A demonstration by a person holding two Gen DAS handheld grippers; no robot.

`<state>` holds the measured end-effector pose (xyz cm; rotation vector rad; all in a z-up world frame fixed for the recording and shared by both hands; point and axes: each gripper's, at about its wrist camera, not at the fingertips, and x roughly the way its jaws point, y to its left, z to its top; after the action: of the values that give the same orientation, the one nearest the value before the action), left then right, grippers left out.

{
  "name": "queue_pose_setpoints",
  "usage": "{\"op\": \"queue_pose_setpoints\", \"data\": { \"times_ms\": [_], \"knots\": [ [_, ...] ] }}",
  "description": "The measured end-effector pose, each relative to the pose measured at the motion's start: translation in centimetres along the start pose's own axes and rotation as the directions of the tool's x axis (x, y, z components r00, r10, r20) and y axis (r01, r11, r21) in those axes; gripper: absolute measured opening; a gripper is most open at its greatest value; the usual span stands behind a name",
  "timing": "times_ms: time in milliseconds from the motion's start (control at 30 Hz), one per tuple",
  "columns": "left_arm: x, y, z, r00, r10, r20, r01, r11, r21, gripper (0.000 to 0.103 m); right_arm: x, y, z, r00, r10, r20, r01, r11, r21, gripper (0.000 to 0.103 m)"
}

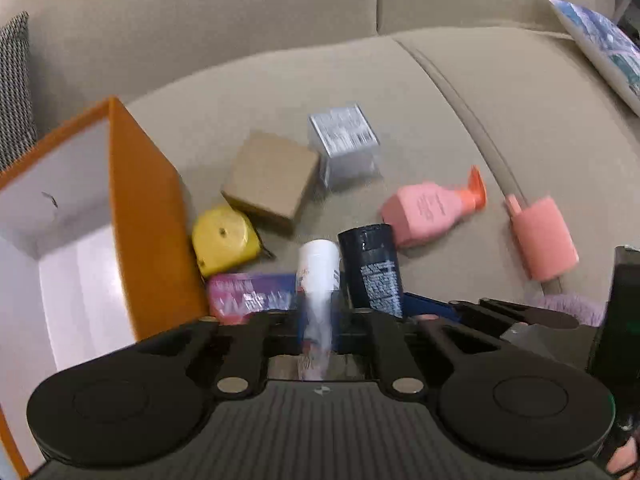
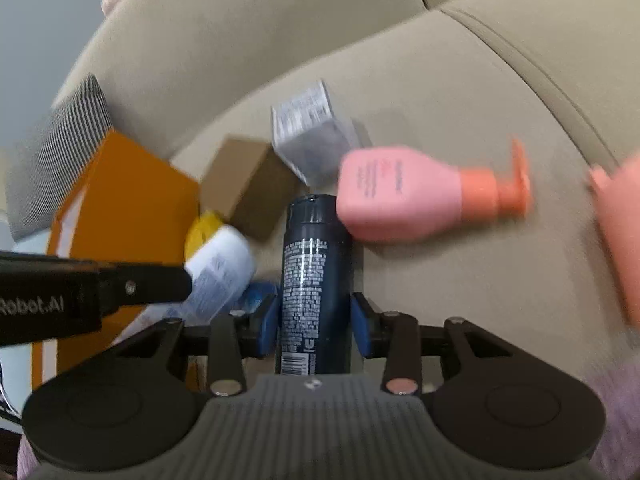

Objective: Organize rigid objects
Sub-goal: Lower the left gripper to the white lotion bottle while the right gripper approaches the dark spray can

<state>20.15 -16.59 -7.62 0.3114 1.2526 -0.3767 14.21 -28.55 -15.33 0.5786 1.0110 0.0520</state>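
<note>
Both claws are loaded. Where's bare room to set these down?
Free: inside the orange box, and cushion beyond the clear box and pink bottle. Crowded: the strip between orange box and pink bottle.

Orange box [image 1: 152, 216] walls left; sofa cushion [image 1: 460, 128] open right.

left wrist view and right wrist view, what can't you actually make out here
- White bottle, left wrist view: label smeared by motion blur; its lower end is hidden behind the left gripper.
- Dark spray can, right wrist view: small print unreadable.
- Orange box, left wrist view: cut off by the frame edge, so its contents can't be told.
</note>
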Motion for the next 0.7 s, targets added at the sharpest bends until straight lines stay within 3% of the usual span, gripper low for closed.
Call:
{"op": "queue_pose_setpoints", "data": {
  "times_ms": [100, 267, 533, 700],
  "knots": [
    [1.1, -0.3, -0.6, 0.999, 0.024, -0.031, -0.023, 0.999, 0.029, 0.000, -0.5, 0.1, -0.7, 0.999, -0.030, -0.025, 0.030, 0.999, -0.016, 0.040],
    [1.3, -0.1, -1.3, 0.999, -0.012, -0.044, 0.013, 1.000, 0.020, 0.003, -0.3, -0.6, -0.4, 1.000, -0.004, -0.030, 0.005, 1.000, 0.025, 0.042],
    [1.9, 0.9, -1.8, 0.995, 0.002, -0.098, -0.006, 0.999, -0.036, 0.040, -1.3, -2.4, -0.4, 0.999, 0.006, -0.039, -0.004, 0.998, 0.062, 0.042],
    [2.6, 0.0, -3.2, 0.991, -0.043, -0.125, 0.041, 0.999, -0.014, 0.044, -4.1, -4.0, -0.8, 0.999, 0.040, 0.024, -0.042, 0.994, 0.102, 0.038]
  ]
}}
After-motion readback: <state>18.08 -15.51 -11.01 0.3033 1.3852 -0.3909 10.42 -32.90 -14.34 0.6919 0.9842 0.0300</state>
